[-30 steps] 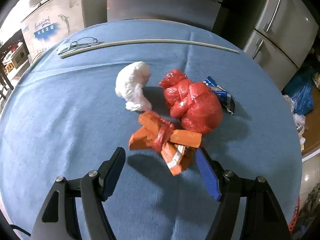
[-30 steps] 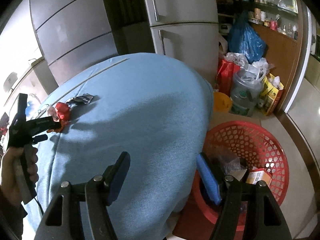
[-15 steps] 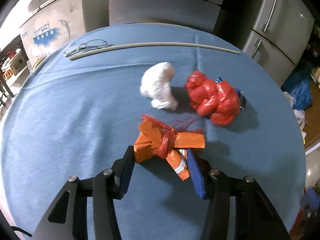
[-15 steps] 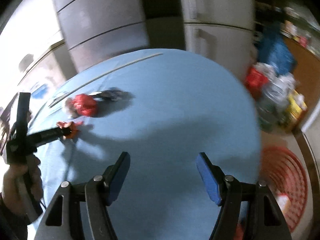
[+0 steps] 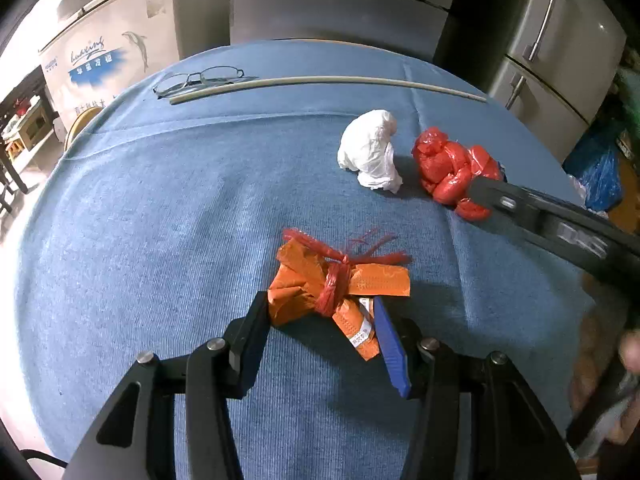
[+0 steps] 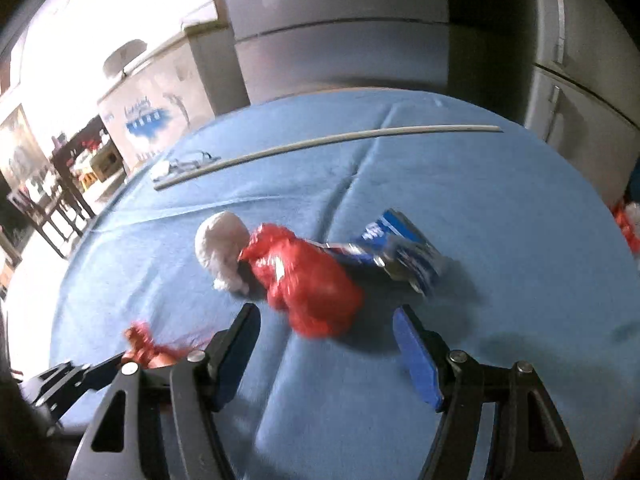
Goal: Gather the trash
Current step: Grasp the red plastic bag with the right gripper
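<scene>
Left gripper: jaws recently narrowed, both pads pressed on the orange wrapper bundle, mid-table, toward the near edge. Right gripper: jaws apart, nothing held; the red bag lies just ahead of its tips. White wad beside it, blue packet behind, on the blue tablecloth.

on the counter the tied wrapper bundle lies nearest, its near end between the fingers of the left claw. behind it and to the right sits the crumpled tissue, and just right of that the knotted plastic bag, with the right claw reaching at it from the right. in the right wrist view a flattened packet lies right of the bag, touching it. at the counter's far edge a long thin rod lies crosswise, with spectacles beside its left end.
</scene>
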`<state>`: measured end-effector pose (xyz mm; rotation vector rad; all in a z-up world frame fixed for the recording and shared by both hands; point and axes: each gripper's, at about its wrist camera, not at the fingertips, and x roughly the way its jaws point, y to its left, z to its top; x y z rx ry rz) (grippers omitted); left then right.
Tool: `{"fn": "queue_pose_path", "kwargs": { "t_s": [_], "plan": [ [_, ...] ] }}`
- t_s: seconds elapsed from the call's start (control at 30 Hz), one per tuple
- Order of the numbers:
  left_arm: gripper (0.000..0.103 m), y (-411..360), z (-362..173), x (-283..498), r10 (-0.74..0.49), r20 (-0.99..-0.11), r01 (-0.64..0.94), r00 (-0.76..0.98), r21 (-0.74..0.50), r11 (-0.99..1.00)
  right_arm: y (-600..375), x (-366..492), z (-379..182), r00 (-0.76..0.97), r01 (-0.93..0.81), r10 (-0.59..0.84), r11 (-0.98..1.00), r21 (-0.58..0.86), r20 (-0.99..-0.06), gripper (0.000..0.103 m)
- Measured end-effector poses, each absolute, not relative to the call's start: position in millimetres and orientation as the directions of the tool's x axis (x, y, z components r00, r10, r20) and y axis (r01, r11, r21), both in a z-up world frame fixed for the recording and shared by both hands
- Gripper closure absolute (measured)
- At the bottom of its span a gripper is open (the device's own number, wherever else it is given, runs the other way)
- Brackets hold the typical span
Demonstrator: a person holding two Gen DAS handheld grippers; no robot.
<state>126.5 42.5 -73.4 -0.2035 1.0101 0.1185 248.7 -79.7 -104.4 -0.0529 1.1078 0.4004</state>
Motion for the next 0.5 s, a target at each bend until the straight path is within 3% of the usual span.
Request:
{"fn": "queue_pose_path", "kwargs": {
  "t_s": [0.13, 0.17, 0.5],
  "plan": [
    [0.050, 40.4, -73.1, 127.0, 0.013, -0.849, -0.189, 0.529, -0.103, 0.977, -71.6, 264.2, -125.3, 0.351, -0.323, 0.295, 0.929, 0.181, -0.889, 0.035],
    [0.050, 40.1, -73.1, 126.6, 0.015, -0.848, -0.187, 0.529, -0.100, 0.977, -72.7, 265.1, -127.0, 0.344, -0.311, 0.317, 0.927, 0.211, -0.884, 0.054],
    [0.050, 24.2, -67.5, 112.9, 0.048, -0.849, -0.179, 0.526, -0.056, 0.982, -116.3, 199.9, -96.2, 0.396, -0.238, 0.339, 0.936, 0.261, -0.853, 0.054]
  ]
}}
